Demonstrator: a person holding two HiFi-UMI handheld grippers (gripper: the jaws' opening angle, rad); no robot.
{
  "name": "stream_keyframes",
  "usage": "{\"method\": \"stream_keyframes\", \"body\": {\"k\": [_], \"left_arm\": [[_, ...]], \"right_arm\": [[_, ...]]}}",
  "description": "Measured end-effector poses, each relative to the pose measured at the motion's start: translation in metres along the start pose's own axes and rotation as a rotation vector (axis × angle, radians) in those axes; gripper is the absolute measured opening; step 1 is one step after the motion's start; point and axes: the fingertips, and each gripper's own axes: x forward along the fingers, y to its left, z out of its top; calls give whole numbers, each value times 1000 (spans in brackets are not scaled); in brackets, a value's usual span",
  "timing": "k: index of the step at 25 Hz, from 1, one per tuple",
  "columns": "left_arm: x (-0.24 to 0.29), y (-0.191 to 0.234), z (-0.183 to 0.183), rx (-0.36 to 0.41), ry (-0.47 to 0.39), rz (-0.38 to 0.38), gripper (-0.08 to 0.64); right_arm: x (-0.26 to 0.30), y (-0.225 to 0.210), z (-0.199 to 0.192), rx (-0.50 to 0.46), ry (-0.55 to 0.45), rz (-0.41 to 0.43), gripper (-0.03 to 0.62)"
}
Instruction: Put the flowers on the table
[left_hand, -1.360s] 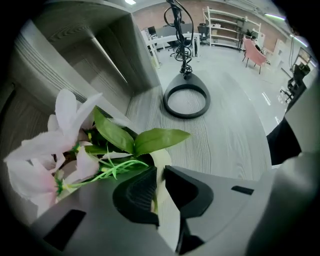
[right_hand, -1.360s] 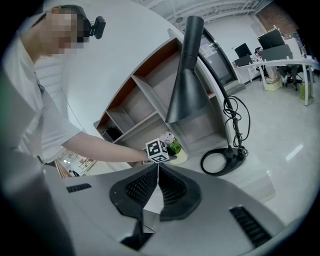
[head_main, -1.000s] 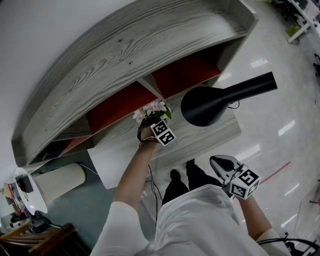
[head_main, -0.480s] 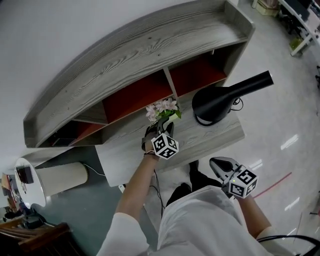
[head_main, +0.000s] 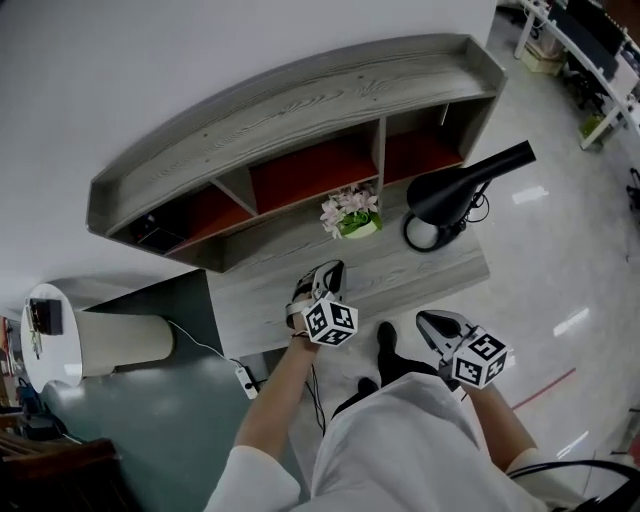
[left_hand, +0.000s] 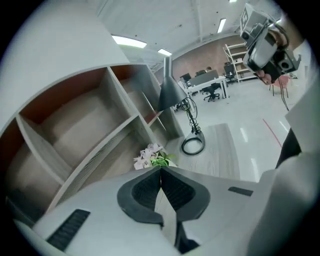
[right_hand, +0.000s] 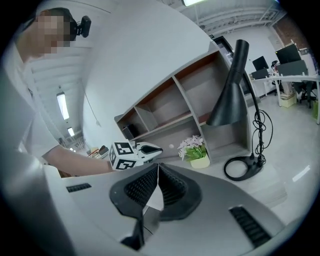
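Note:
A small pot of pink and white flowers (head_main: 350, 213) stands on the grey wooden table (head_main: 440, 270), just in front of the shelf unit. My left gripper (head_main: 331, 272) hangs over the table's near edge, well back from the flowers and apart from them. Its jaws have just been closing and now meet with nothing between them. The left gripper view shows the flowers (left_hand: 152, 156) beyond its shut tips (left_hand: 161, 169). My right gripper (head_main: 426, 321) hovers past the table's front edge, shut and empty. The right gripper view holds the flowers (right_hand: 194, 147) and the left gripper (right_hand: 150, 148).
A grey shelf unit with red back panels (head_main: 300, 170) stands behind the table. A black desk lamp (head_main: 460, 185) with a ring base (head_main: 425, 235) stands right of the flowers. A pale cylinder (head_main: 125, 340) and a power strip (head_main: 243, 378) lie on the floor at left.
The left gripper, which was at the flowers a second ago, has drawn back toward me and risen, leaving the pot standing on the table. Its jaws went from open to shut.

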Motion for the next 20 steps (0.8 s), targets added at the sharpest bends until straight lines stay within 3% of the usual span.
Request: {"method": "stream_keyframes", "body": {"k": [5,10,14,20], "left_arm": [[-59,-6,2,-49,-42,44,11],[-121,-4,14,-138,-141,98,9],[-166,-13,24,-225,-203,91,9],[-224,-40,30,-296,-248,62,9]], "right_arm": [[4,37,1,-79,3,37,18],[-1,77,-2,-138,-15,55,18],[-18,97,-5,-174,-43,21,18],[-48,128,-11,-214,-86,-9,18]]}}
